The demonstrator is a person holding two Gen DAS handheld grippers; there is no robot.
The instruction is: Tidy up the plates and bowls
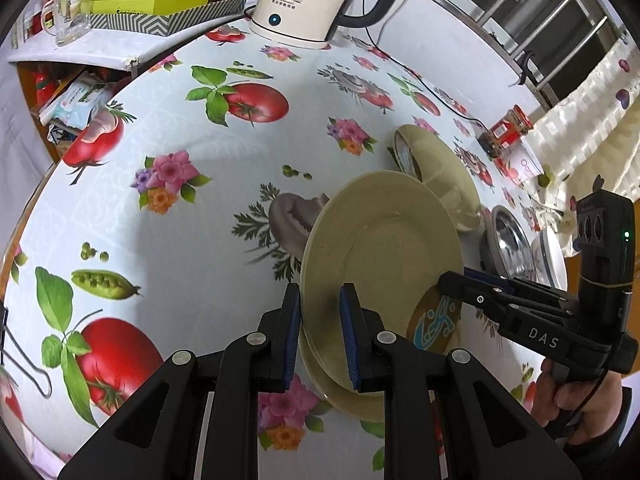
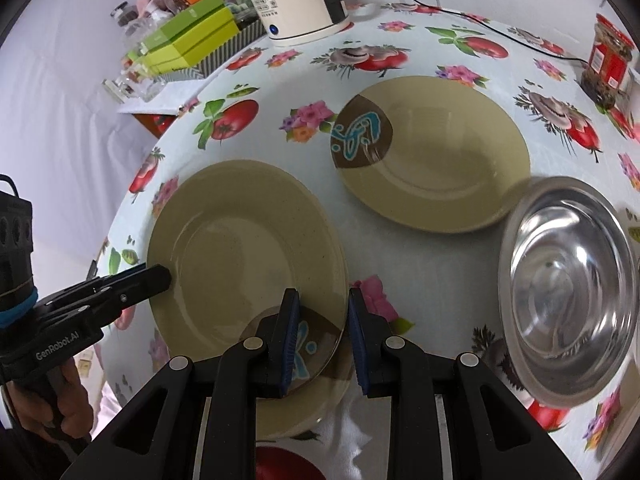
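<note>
At the near edge of the flowered tablecloth, a tan plate is held tilted above a second tan plate that lies flat beneath it. Both grippers clamp the upper plate by its rim — the left gripper on the plate's left edge, the right gripper on the near edge, just where the brown patch with blue markings sits. The blue pads of each pair straddle the rim and the jaws are clenched on it. A hand grasps the right gripper's handle, seen from the left wrist view.

Farther back and to the right lies another tan plate with the same brown-and-blue patch, flat on the cloth. Just right of it sits a shiny steel bowl, its rim overlapping that plate's edge. Beyond — at the far side — stand a cream electric kettle, stacked green boxes and, far right, a red-labelled jar.
</note>
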